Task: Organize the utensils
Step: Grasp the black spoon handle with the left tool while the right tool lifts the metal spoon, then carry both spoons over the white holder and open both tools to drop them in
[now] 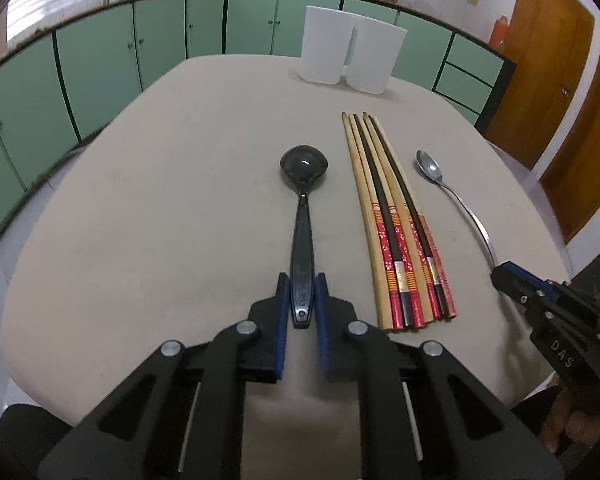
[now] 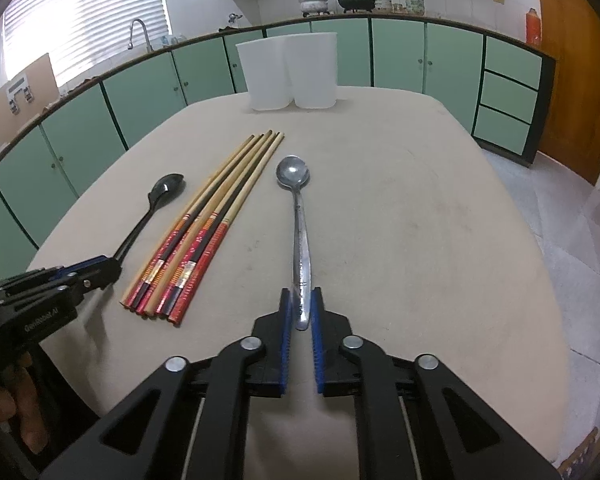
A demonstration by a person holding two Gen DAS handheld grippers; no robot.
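I'm pinching the black spoon (image 1: 302, 236) in my left gripper (image 1: 302, 284), the metal spoon (image 2: 300, 240) in my right gripper (image 2: 301, 300); chopsticks (image 1: 396, 232) lying between.

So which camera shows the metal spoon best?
The right wrist view: the whole metal spoon lies centred, its handle end between the right tongs. The left wrist view shows it small at the right edge, its handle end hidden by those tongs.

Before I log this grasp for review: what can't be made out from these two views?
- Insides of the two white containers: both views, walls hide them.
- Black spoon handle end: right view, left gripper covers it.
- Metal spoon handle end: left view, right gripper covers it.
- Embossed handle marks: too small.
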